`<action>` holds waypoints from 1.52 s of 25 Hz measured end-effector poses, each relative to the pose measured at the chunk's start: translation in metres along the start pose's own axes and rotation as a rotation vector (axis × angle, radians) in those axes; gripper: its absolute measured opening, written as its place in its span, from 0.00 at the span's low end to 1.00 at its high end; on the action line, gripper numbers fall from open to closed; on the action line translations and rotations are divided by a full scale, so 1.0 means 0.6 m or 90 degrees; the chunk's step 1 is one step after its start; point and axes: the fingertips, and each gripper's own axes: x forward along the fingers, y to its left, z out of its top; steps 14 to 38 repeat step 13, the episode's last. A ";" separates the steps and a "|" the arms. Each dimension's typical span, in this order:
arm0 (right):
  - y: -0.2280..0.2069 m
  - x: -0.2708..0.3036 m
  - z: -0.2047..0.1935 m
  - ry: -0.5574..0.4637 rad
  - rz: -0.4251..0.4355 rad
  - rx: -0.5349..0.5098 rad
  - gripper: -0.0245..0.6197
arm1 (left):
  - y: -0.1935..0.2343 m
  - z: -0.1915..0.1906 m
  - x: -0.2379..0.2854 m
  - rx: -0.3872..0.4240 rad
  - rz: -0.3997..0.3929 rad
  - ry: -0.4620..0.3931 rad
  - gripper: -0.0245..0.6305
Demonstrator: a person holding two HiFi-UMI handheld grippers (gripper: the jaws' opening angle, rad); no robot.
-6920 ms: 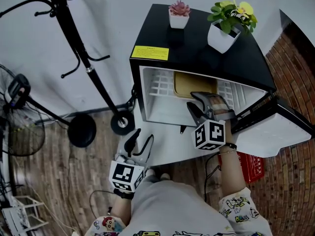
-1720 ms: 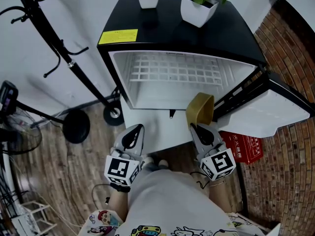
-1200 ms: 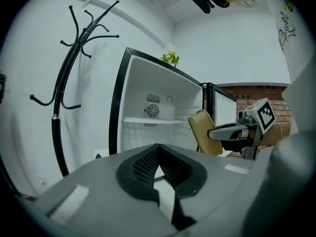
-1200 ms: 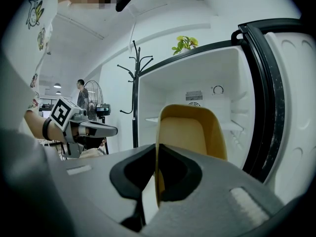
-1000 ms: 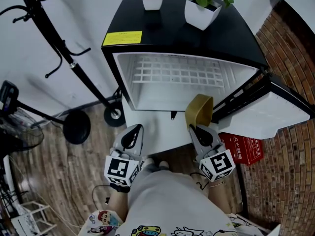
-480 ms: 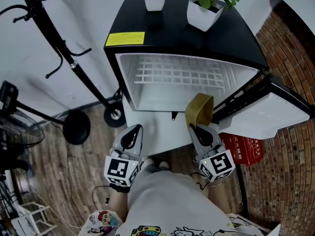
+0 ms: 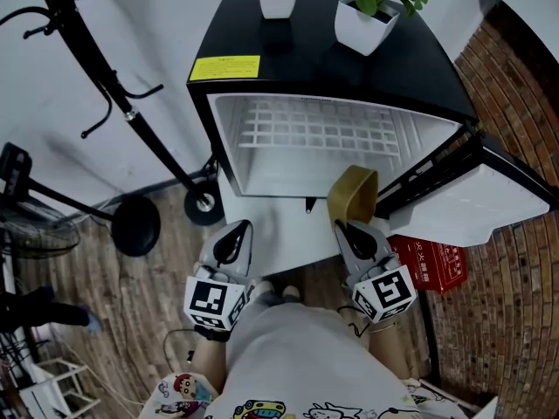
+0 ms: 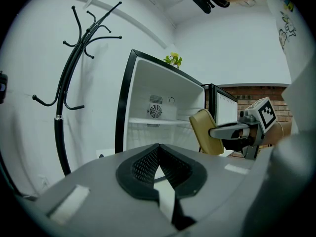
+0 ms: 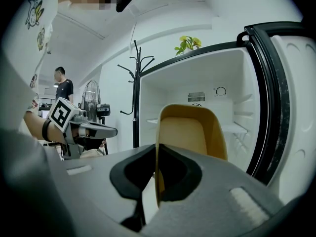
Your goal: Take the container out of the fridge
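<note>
The yellow-tan container [image 7: 354,195] hangs on edge in front of the open black fridge [image 7: 349,68], outside its white interior [image 7: 306,147]. My right gripper [image 7: 347,226] is shut on the container's rim; in the right gripper view the container [image 9: 190,132] stands up between the jaws with its hollow side facing the camera. My left gripper [image 7: 232,238] hovers to the left at about the same height, shut with nothing in it. In the left gripper view the container [image 8: 206,132] and the right gripper show to the right.
The fridge door [image 7: 476,203] swings open to the right. Two potted plants [image 7: 367,7] stand on the fridge top. A black coat stand [image 7: 131,120] rises to the left, with a fan [image 7: 26,225] further left. A red box [image 7: 432,264] lies by the door. A person stands far off [image 9: 63,90].
Since the earliest frame the container has come out of the fridge in my right gripper. Over the last second both grippers have stayed nearly still.
</note>
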 end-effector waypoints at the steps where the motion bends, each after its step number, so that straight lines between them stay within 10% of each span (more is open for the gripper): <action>1: 0.000 0.000 0.000 0.000 -0.001 0.000 0.05 | 0.000 0.000 0.000 0.000 0.000 0.000 0.05; 38: -0.003 -0.002 -0.002 0.002 -0.008 0.003 0.05 | 0.001 0.001 -0.001 -0.001 -0.001 -0.002 0.05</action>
